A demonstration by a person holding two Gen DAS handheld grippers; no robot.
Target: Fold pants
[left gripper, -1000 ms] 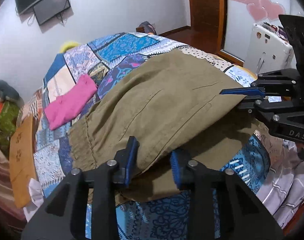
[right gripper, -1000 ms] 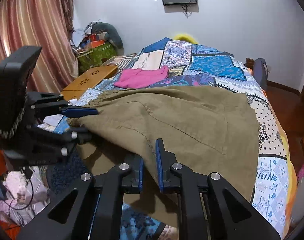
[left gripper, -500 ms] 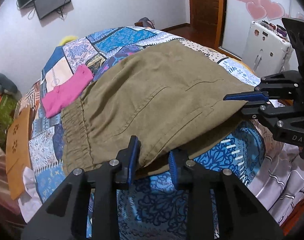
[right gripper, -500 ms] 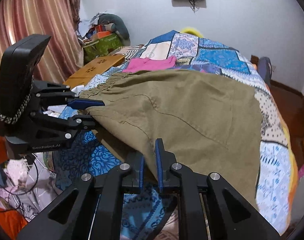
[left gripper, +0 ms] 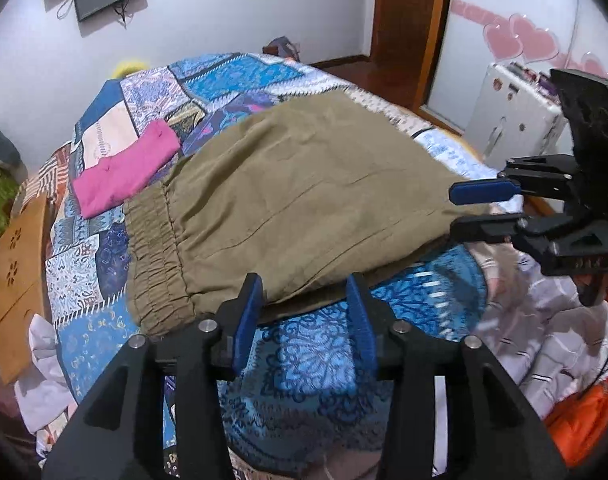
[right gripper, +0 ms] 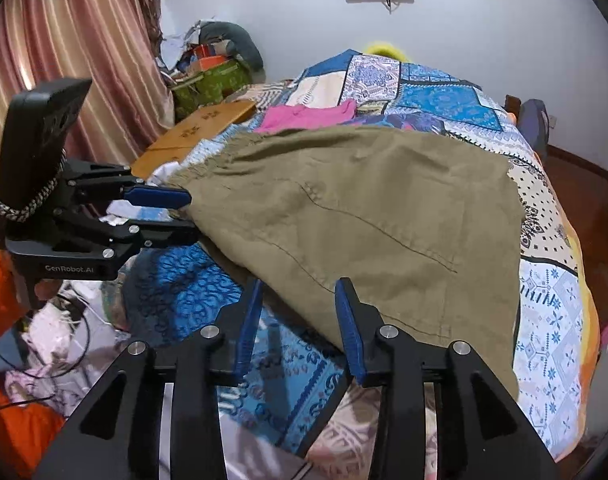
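Observation:
Olive-green pants (left gripper: 287, 200) lie folded on the patchwork bed, with the elastic waistband (left gripper: 155, 260) at the left; they also show in the right wrist view (right gripper: 364, 216). My left gripper (left gripper: 304, 308) is open, its jaws at the near edge of the cloth and holding nothing. My right gripper (right gripper: 297, 312) is open too, its jaws astride the near fold edge. Each gripper shows in the other's view: the right one (left gripper: 470, 208) at the right edge of the pants, the left one (right gripper: 171, 216) at the waistband corner.
A folded pink garment (left gripper: 123, 168) lies beyond the pants on the quilt (left gripper: 324, 364). A wooden board (left gripper: 15, 272) sits at the bed's left side. Loose laundry (left gripper: 544, 340) is piled off the near right. A curtain (right gripper: 63, 60) hangs at the left.
Both grippers have opened and let go of the pants. The lifted front edge has dropped onto the bed, and both grippers have drawn back a little.

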